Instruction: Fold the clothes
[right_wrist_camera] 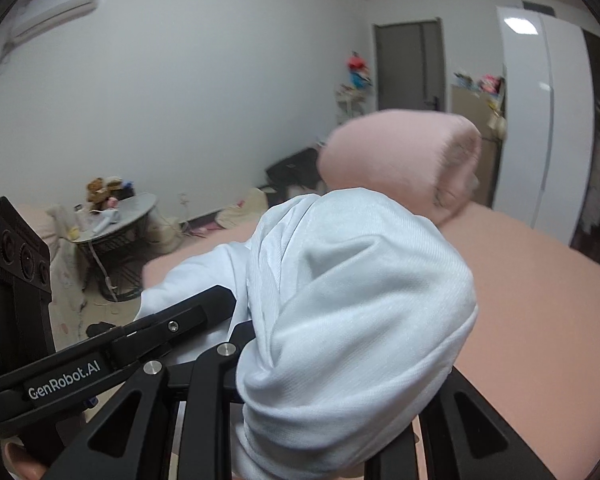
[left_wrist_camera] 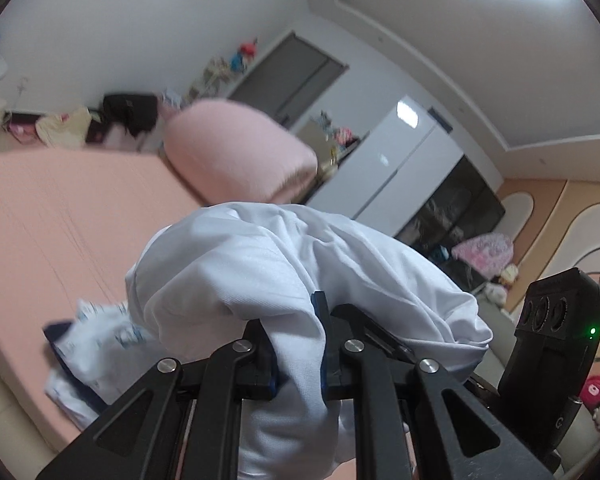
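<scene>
A white garment (left_wrist_camera: 284, 264) hangs bunched in the air above the pink bed (left_wrist_camera: 60, 220). My left gripper (left_wrist_camera: 298, 344) is shut on it, with cloth pinched between the blue pads and draped over the right finger. In the right wrist view the same white garment (right_wrist_camera: 340, 300) covers my right gripper (right_wrist_camera: 324, 344). That gripper is shut on a thick fold, and its fingertips are hidden under the cloth. The two grippers sit close side by side: a left gripper finger (right_wrist_camera: 204, 308) shows at the left. A second garment (left_wrist_camera: 92, 344), white with blue print, lies crumpled on the bed.
A rolled pink blanket (left_wrist_camera: 240, 152) sits at the far end of the bed. Beyond it are a white wardrobe (right_wrist_camera: 540, 120), a grey door (right_wrist_camera: 410, 64) and a black bag (left_wrist_camera: 130, 110). A round side table (right_wrist_camera: 116, 216) with toys stands by the bed.
</scene>
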Action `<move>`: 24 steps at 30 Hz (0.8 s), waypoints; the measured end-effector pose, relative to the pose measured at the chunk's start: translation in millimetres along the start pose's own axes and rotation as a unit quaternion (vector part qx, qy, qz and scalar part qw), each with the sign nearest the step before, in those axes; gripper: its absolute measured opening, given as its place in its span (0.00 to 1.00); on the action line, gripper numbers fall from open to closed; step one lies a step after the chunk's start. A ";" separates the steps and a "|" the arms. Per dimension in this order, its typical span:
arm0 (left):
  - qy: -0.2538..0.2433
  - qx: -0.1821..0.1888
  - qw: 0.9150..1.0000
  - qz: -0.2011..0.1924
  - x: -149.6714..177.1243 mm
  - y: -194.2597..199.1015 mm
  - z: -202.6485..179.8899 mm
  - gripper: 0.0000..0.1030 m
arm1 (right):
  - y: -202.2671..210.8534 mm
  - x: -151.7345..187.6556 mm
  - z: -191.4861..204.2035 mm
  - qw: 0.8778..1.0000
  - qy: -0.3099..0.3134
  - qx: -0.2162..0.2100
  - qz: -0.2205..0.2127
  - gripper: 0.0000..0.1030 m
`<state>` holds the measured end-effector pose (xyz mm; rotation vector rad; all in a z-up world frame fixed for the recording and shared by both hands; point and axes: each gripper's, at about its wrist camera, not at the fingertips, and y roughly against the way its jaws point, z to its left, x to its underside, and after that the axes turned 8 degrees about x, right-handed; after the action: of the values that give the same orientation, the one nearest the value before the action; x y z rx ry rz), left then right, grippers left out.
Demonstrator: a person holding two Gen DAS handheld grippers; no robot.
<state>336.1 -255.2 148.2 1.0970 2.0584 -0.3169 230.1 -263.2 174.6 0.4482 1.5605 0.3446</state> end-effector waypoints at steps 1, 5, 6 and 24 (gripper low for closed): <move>-0.002 -0.005 1.000 -0.006 -3.2 4.5 -2.1 0.11 | 4.6 -4.1 6.4 1.000 0.005 -0.003 -0.005 0.22; 0.002 -0.021 1.000 -0.019 -17.2 23.1 -9.1 0.11 | 17.8 -20.1 23.7 1.000 0.005 -0.025 -0.012 0.22; 0.002 -0.021 1.000 -0.022 -19.7 27.0 -10.3 0.11 | 20.9 -22.7 27.1 0.999 0.004 -0.030 -0.014 0.22; -0.005 -0.075 0.995 -0.067 -21.2 35.6 11.1 0.11 | -9.3 -43.4 37.1 0.995 0.022 -0.099 0.022 0.22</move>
<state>377.0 -252.5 160.8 0.8685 2.1139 -0.2280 266.9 -294.4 206.6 0.3218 1.5422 0.5407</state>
